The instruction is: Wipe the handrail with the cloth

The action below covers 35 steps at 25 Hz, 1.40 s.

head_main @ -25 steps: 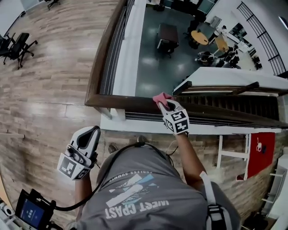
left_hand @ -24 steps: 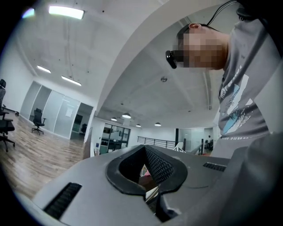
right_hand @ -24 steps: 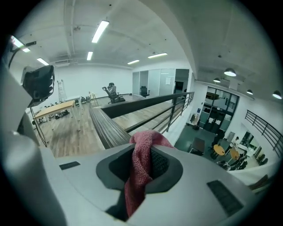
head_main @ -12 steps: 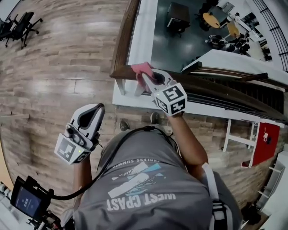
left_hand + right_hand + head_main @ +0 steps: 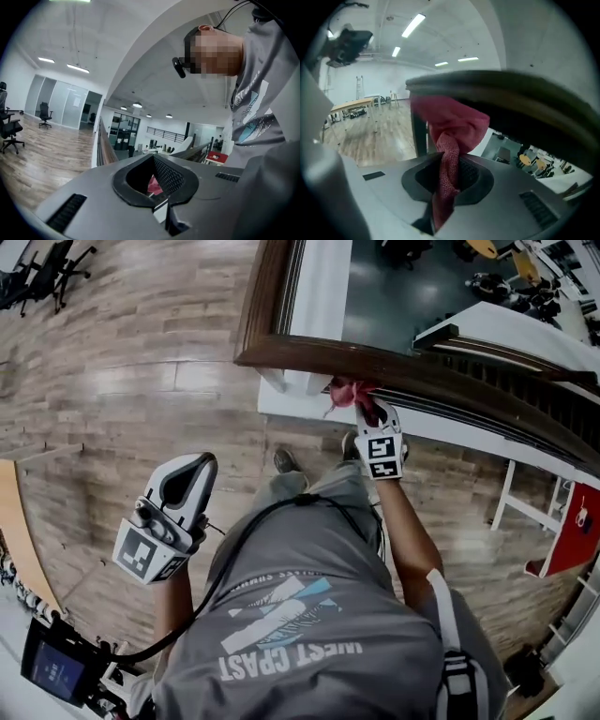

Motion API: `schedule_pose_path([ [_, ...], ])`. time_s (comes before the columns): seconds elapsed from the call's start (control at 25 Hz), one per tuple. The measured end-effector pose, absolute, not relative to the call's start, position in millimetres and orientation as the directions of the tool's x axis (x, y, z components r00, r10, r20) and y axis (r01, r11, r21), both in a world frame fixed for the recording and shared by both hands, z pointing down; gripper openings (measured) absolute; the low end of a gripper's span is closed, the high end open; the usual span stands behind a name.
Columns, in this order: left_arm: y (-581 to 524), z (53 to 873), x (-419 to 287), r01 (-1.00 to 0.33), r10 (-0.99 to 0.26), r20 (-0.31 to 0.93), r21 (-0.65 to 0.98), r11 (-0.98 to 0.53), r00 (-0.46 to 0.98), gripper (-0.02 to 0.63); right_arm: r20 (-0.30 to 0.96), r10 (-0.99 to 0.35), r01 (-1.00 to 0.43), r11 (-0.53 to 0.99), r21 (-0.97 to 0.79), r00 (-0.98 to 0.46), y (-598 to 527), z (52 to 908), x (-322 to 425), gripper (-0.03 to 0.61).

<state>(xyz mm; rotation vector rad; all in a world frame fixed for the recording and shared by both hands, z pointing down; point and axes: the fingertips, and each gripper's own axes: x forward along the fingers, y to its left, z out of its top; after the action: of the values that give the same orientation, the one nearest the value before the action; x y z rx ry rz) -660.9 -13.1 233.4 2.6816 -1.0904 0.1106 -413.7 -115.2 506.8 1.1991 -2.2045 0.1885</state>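
One crumpled pink cloth (image 5: 347, 392) is pinched by the right gripper (image 5: 367, 409) and pressed against the dark wooden handrail (image 5: 450, 376). The left gripper (image 5: 195, 467) is held well apart, jaws closed together, empty.

Cloth (image 5: 347, 390) touches the handrail (image 5: 309, 351), right gripper (image 5: 367, 409) just beneath; left gripper (image 5: 186, 472) well apart, leftward.

You are standing on the upper floor of an open-plan office building: swivel chairs (image 5: 9, 131) are sitting on the wood-plank floor (image 5: 141, 381), glass partitions (image 5: 70, 107) are closing off rooms behind them, strip lights (image 5: 414, 25) are running along the ceiling, and the dark handrail (image 5: 394, 357) before you is overlooking a lower level (image 5: 394, 287) where tables (image 5: 526, 160) are standing near a staircase (image 5: 534, 352).
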Motion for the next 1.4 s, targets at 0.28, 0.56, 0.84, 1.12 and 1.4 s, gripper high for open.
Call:
schedule_pose_path([
  [0.28,-18.4,234.3,-608.5,-0.702,-0.665,0.228,0.181,-0.688,0.711,0.000,0.670,-0.628,-0.754,0.639,0.154,-0.396,-186.4,595.1,-437.2,0.041],
  [0.56,-19.9,235.8,-537.2,-0.722,-0.684,0.232,0.183,-0.668,0.692,0.000,0.663,-0.643,-0.761,0.627,0.166,-0.385,-171.4,602.1,-336.0,0.041],
  [0.84,-40.5,231.9,-454.7,-0.712,-0.687,0.188,0.217,-0.668,0.702,0.000,0.686,-0.647,-0.786,0.592,0.178,-0.331,-177.2,595.4,-217.2,0.040],
  [1.12,-24.8,232.2,-419.5,-0.696,-0.692,0.126,0.271,-0.665,0.711,0.000,0.697,-0.658,-0.822,0.542,0.174,-0.286,-169.3,596.8,-162.5,0.041],
  [1.4,-3.4,239.1,-437.9,-0.705,-0.693,0.157,0.271,-0.655,0.704,0.000,0.702,-0.659,-0.833,0.525,0.173,-0.270,-172.5,590.4,-160.3,0.041],
])
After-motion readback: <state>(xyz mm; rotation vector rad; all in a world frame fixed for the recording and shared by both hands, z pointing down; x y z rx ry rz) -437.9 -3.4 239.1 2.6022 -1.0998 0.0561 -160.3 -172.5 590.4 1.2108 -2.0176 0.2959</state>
